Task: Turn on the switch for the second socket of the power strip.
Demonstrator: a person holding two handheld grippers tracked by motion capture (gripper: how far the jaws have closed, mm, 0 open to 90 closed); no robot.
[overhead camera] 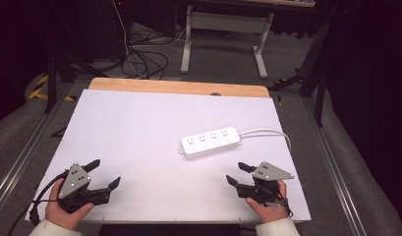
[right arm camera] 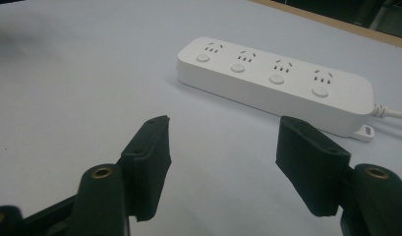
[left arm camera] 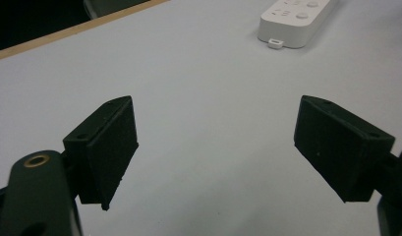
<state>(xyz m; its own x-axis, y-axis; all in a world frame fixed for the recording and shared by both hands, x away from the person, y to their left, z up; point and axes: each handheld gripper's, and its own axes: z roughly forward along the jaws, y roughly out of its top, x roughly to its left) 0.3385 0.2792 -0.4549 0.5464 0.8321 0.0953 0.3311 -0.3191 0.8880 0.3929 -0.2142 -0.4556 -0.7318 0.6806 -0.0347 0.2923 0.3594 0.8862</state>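
A white four-outlet power strip (overhead camera: 210, 141) is seen lying flat on the white bench (overhead camera: 139, 128), right of centre, with its white cable (overhead camera: 267, 132) curving off toward the right edge. The left claw (overhead camera: 106, 173) is held at the near left corner of the bench, its jaws spread wide with nothing between them; in the left gripper view bare bench surface is visible between the jaws, and one end of the strip (left arm camera: 293, 20) is noted well ahead. The right claw (overhead camera: 238, 173) is held at the near right, just short of the strip, jaws likewise spread and empty. In the right gripper view the strip (right arm camera: 274, 83) is recorded close ahead, apart from both jaws.
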